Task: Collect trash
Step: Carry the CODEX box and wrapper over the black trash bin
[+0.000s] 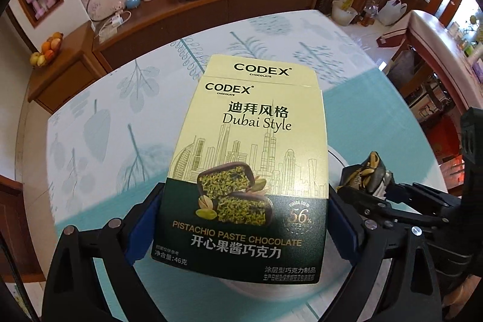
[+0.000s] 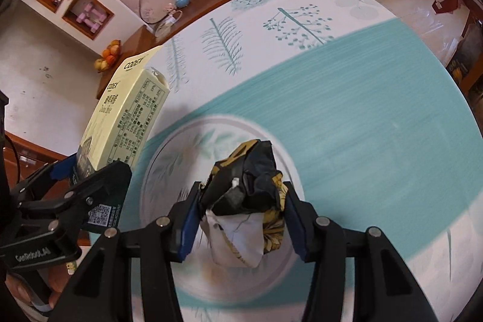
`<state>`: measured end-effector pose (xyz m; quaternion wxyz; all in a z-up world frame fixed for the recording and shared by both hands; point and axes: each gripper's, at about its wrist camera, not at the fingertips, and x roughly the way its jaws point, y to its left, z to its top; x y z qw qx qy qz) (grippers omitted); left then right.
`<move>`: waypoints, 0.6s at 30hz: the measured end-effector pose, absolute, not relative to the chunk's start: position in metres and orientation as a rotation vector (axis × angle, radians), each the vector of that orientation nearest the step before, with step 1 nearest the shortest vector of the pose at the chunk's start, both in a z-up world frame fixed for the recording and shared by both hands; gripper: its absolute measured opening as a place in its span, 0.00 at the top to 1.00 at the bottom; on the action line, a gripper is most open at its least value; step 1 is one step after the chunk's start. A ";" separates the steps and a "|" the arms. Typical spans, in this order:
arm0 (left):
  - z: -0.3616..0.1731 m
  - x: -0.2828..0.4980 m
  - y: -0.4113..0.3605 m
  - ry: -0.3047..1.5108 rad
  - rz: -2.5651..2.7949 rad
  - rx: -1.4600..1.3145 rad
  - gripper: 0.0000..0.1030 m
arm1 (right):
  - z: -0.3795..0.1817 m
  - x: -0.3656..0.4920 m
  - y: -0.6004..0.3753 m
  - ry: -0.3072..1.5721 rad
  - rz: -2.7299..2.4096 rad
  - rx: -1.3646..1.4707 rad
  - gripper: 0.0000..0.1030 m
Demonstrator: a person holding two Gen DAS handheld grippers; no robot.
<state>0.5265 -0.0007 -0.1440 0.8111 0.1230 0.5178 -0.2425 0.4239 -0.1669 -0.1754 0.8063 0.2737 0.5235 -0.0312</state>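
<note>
Left gripper (image 1: 241, 216): black angular frame, blue flat pads, clamped on both narrow sides of a chocolate box (image 1: 246, 168). Box is smooth printed cardboard, rectangular, cream upper part with gold skyline line-art, dark green lower band; top flap stands open. Held clear above the table.

Right gripper (image 2: 243, 213): same black frame and blue pads, closed on a crumpled wrapper (image 2: 247, 186). Wrapper is creased foil-like film, black with gold print, white inner face showing below; irregular wad. Held over a round white plate (image 2: 169, 159) with faint leaf pattern.

Table (image 2: 362, 125): round, covered in glossy cloth, teal band and white ground with grey-green leaf prints. The plate rests on it.
</note>
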 end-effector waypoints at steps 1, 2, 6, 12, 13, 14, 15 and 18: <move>-0.139 0.520 0.002 1.101 -0.516 0.259 0.08 | -0.171 0.413 -0.166 1.112 -0.058 0.592 0.51; -0.131 0.503 0.005 1.093 -0.508 0.247 0.08 | -0.166 0.401 -0.167 1.101 -0.046 0.597 0.51; -0.106 0.448 0.017 1.069 -0.478 0.211 0.08 | -0.147 0.357 -0.169 1.060 -0.006 0.607 0.51; -0.081 0.345 0.029 1.009 -0.441 0.160 0.08 | -0.117 0.277 -0.172 0.983 0.065 0.587 0.51; -0.078 0.333 0.029 1.004 -0.438 0.154 0.08 | -0.113 0.261 -0.173 0.972 0.077 0.582 0.51; -0.075 0.310 0.030 0.995 -0.432 0.140 0.08 | -0.110 0.250 -0.173 0.966 0.088 0.579 0.51; -0.072 0.293 0.030 0.989 -0.429 0.130 0.08 | -0.107 0.238 -0.174 0.962 0.098 0.575 0.51; -0.064 0.243 0.030 0.973 -0.417 0.106 0.08 | -0.099 0.194 -0.176 0.957 0.132 0.556 0.51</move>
